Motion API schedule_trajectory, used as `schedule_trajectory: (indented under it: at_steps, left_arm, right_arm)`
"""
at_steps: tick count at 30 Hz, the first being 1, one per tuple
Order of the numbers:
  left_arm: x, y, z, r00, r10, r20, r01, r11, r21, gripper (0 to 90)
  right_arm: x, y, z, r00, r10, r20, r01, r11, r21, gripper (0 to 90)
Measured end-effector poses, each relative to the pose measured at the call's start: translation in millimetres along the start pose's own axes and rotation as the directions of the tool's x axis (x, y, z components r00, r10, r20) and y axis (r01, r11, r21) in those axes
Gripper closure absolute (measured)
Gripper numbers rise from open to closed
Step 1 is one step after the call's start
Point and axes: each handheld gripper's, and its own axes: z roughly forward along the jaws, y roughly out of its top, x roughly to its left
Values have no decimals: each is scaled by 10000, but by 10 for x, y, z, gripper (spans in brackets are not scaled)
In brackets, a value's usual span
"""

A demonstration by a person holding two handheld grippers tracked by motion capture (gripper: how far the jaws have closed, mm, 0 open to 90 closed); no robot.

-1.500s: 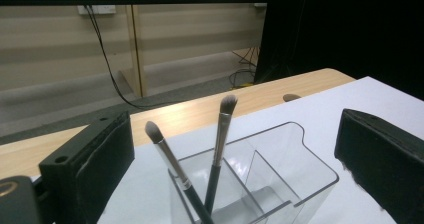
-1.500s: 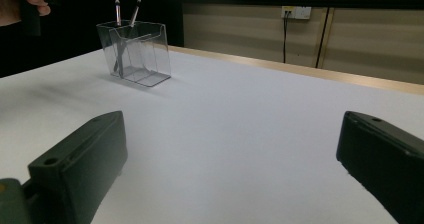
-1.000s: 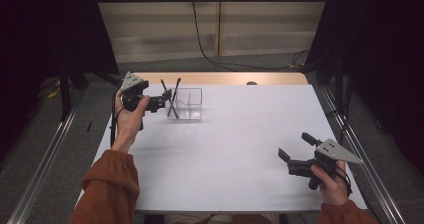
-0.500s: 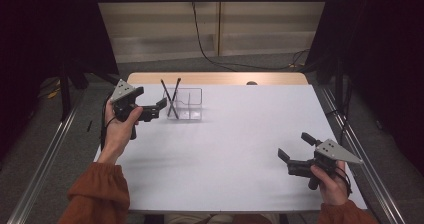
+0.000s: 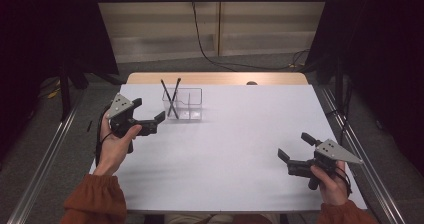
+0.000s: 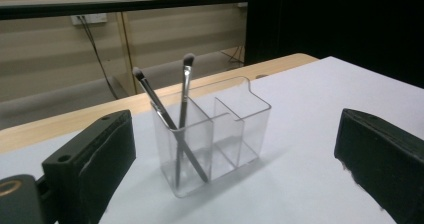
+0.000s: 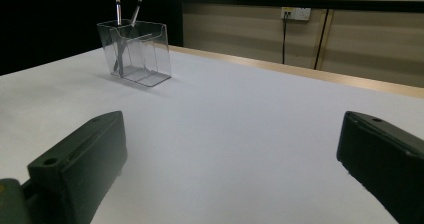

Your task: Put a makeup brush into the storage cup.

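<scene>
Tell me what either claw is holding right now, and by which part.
Nothing is held. The left claw is open beside the clear organizer, where two makeup brushes stand. The right claw is open over the table.

The white table (image 5: 220, 154) lies bare across the middle and lower part of the high view, giving open passage between the two grippers. The one obstacle is the clear organizer (image 5: 183, 104) in the upper left of centre, with two brushes (image 5: 170, 96) leaning crossed above its left compartment. The left gripper (image 5: 150, 124), jaws apart, sits just left of it; the right gripper (image 5: 295, 151), also spread, is well apart at lower right.
</scene>
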Motion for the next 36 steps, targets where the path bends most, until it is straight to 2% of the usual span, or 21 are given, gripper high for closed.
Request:
schedule_trajectory:
  at_steps: [5, 10, 20, 36]
  left_arm:
    - [-38, -61, -115, 9999, 82, -88, -83, 9999, -107, 27]
    - [-45, -122, -213, 9997, -19, -246, 14, 9998, -213, 29]
    - [-80, -261, -388, 9995, -161, -275, 150, 9991, -398, 30]
    - [-134, -454, -585, 9986, -253, -467, 234, 9989, -409, 31]
  right_arm:
    - [2, 1, -1, 10000, -48, 0, 48, 10000, -6, 0]
    - [2, 1, -8, 10000, -59, -4, 59, 10000, 1, 0]
    - [4, -1, -17, 10000, -50, 24, 50, 10000, -18, 0]
    - [0, -5, -37, 10000, -17, 97, 17, 10000, -33, 0]
